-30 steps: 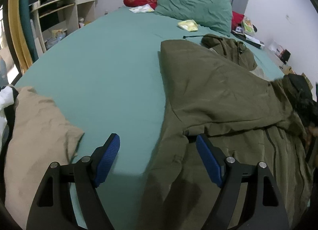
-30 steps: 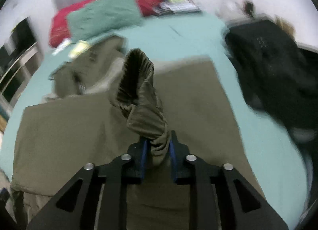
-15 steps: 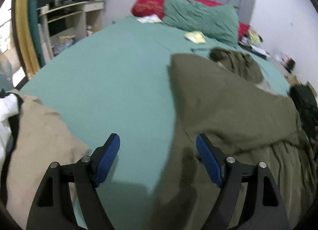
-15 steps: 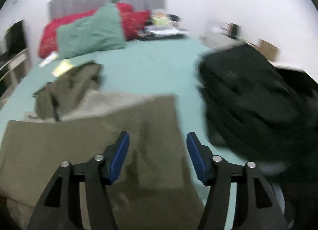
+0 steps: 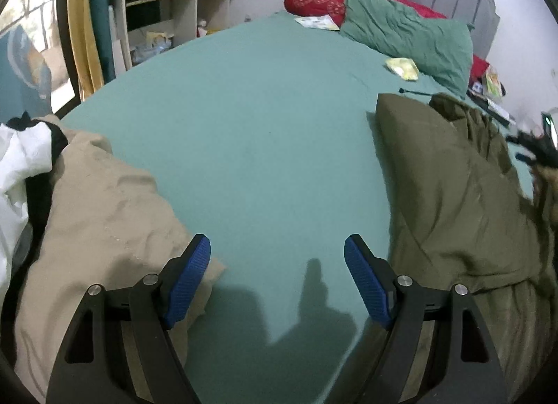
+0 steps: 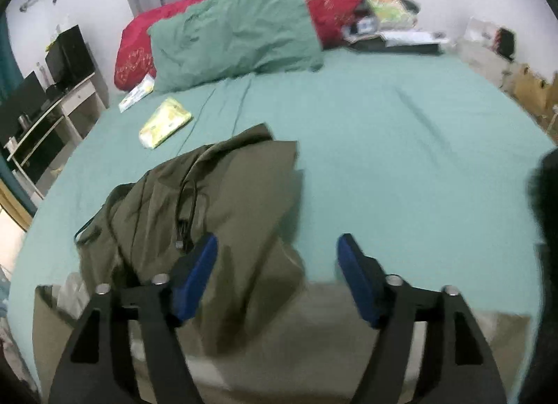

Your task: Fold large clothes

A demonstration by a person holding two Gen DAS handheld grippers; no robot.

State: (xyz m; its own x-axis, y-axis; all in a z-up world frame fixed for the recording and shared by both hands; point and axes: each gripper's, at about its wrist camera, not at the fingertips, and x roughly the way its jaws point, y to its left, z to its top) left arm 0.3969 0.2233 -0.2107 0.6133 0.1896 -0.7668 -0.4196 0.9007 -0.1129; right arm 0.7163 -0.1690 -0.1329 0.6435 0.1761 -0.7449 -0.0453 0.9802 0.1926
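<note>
Teal-sheeted bed (image 5: 265,118) carries the olive jacket (image 6: 223,195) partly folded near its right edge, more folds left, while left gripper (image 5: 277,282) and right gripper (image 6: 275,278), fingers just opened, hold nothing.

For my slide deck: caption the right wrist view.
Open right gripper hovers over the olive jacket on a teal bed.

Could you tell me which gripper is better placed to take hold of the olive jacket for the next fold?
Right, probably. The right gripper is open directly over the olive jacket, while the left gripper is open above bare green sheet, the jacket off to its side.
</note>
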